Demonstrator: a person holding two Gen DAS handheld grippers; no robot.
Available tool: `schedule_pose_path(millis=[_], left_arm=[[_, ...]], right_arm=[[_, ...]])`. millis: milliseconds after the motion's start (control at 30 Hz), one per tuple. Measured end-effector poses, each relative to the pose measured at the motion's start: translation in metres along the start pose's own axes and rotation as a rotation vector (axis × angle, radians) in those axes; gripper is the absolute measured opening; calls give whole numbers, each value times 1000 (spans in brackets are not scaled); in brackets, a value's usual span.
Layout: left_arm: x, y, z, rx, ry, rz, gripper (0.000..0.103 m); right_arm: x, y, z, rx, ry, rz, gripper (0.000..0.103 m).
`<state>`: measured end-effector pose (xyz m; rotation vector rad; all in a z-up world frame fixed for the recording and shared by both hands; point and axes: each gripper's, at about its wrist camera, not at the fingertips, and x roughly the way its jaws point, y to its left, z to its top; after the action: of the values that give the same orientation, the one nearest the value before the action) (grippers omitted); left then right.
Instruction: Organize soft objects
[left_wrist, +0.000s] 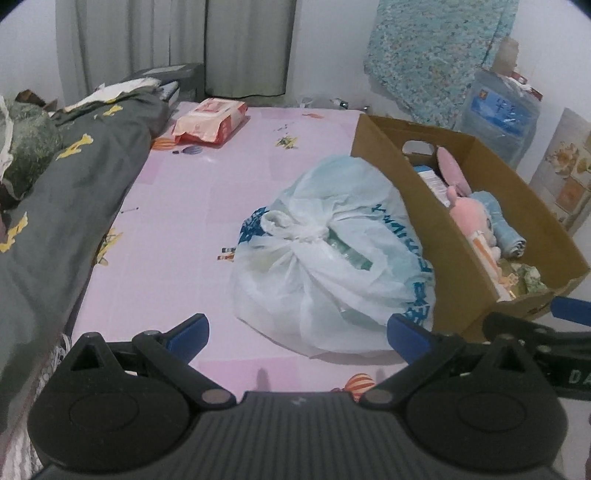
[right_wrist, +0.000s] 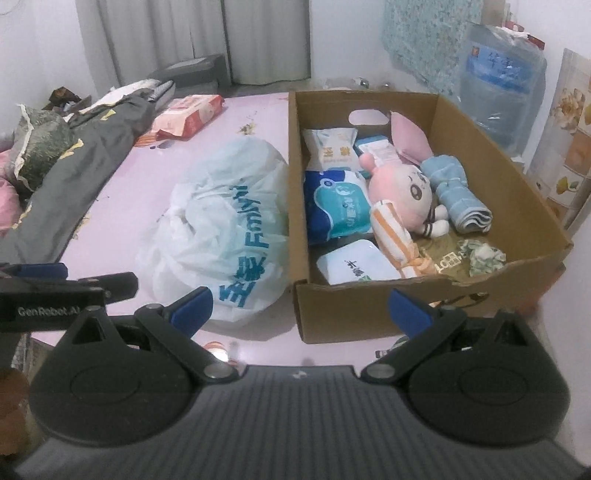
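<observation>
Both grippers are hovering low over a bed covered with a pink sheet (left_wrist: 177, 206). The left gripper (left_wrist: 298, 334) is holding its blue-tipped fingers (left_wrist: 188, 332) spread wide with nothing between them, and it is facing a knotted white plastic bag (left_wrist: 325, 251) lying on the sheet. The right gripper (right_wrist: 301, 308) is likewise spread and empty, its fingers (right_wrist: 410, 312) pointing at the near wall of an open cardboard box (right_wrist: 369, 310).

The bag is resting against the box's left wall. Inside the box the soft objects are lying together — a pink plush rabbit (right_wrist: 404, 192) at the centre, a rolled blue towel (right_wrist: 456, 192) just beside it on the right, an orange-striped cloth (right_wrist: 395, 236) touching the rabbit's front, and several wipe packs (right_wrist: 338, 206) along the left side. A crumpled green item (right_wrist: 484, 254) is sitting in the near right corner.

Farther back on the sheet, a red-and-pink pack (left_wrist: 210, 120) is lying apart from the box, near a dark grey quilt (left_wrist: 70, 192) that is bunching along the left edge. A large water bottle (right_wrist: 498, 85) is standing behind the box.
</observation>
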<state>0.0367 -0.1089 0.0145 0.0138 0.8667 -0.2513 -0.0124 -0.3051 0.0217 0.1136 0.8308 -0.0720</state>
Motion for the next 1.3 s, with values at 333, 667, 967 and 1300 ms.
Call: schedule_pose_path(millis=[333,667,967,1300], left_arm=[[-4,-10,2,25,-3,19,103],[2,-19,1,51,16,30,103],[6,-21,2,59,27,43,102],[10,-22,2,57,38,47,102]], right_arm=[[-1,-5,3,16,8,3,102],[4,-15,-3,44,30,-7,102],[9,-16,-5,53,38,-13,102],[14,-17,-4,58,54,-8,102]])
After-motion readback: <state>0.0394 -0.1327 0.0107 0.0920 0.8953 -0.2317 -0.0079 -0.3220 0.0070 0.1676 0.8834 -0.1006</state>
